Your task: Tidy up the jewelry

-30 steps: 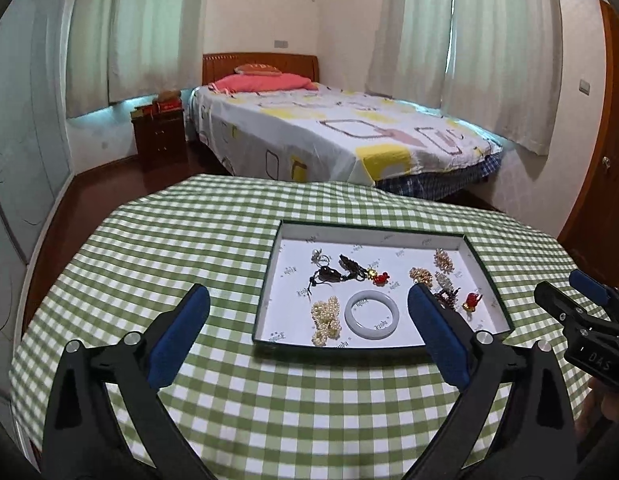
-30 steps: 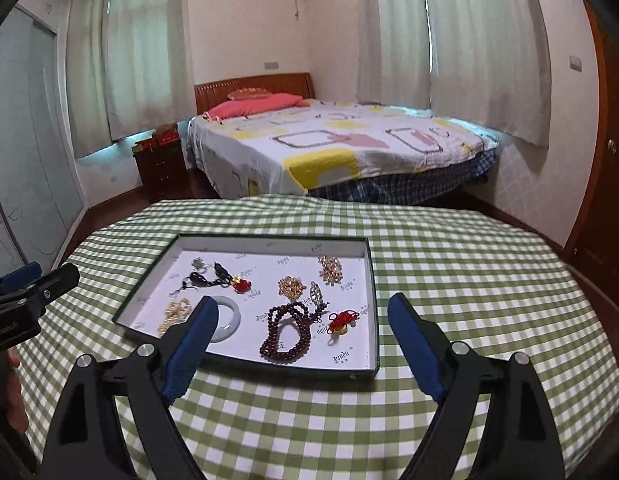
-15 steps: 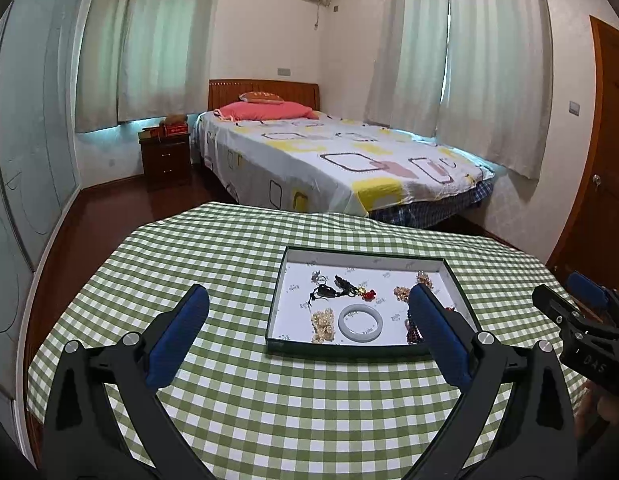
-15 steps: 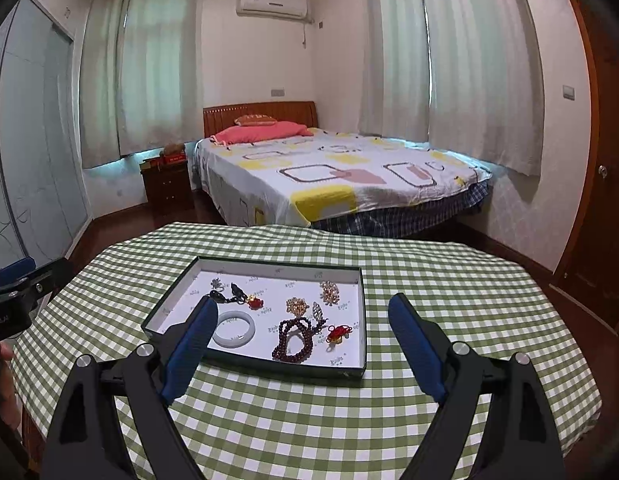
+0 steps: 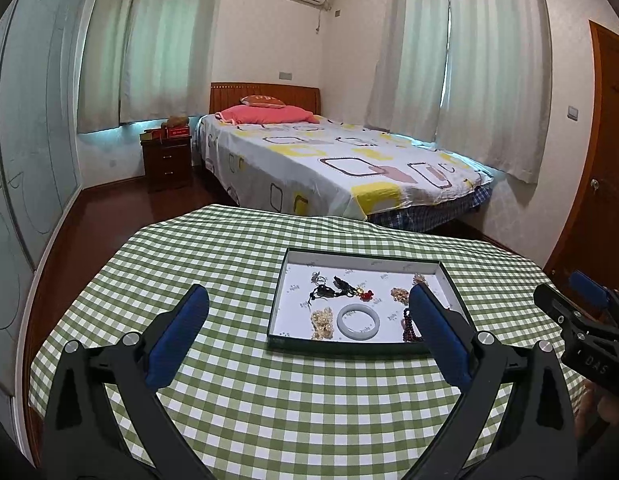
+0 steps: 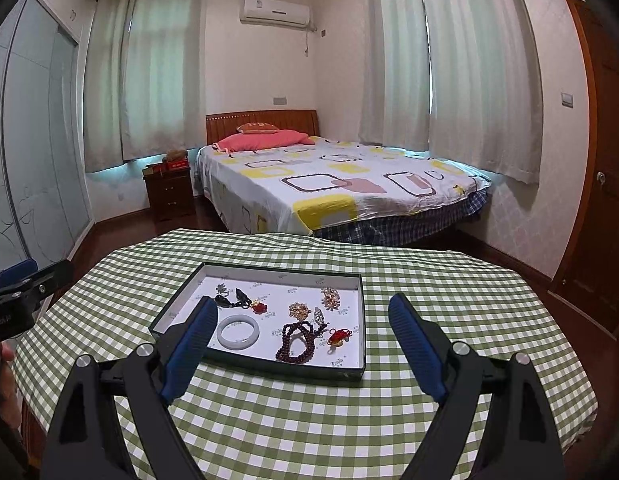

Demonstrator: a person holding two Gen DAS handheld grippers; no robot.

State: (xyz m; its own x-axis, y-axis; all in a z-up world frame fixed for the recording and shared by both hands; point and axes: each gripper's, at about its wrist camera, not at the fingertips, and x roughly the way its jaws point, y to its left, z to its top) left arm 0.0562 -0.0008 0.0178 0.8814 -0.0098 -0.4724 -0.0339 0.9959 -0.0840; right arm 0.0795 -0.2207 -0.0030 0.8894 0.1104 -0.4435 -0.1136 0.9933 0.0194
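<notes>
A shallow dark-green tray with a white floor sits on the green checked tablecloth; it also shows in the right wrist view. In it lie a white jade bangle, a dark red bead string, a pearl bracelet, a red knot charm, gold brooches and a black cord piece. My left gripper is open and empty, held back above the table's near side. My right gripper is open and empty, also back from the tray.
The round table stands in a bedroom. A bed lies beyond it, a dark nightstand at the left, a wooden door at the right. The right gripper shows at the left view's right edge.
Both grippers have pulled back and up from the tray, which now looks smaller and farther. Both stay open and empty. The jewelry has not moved.
</notes>
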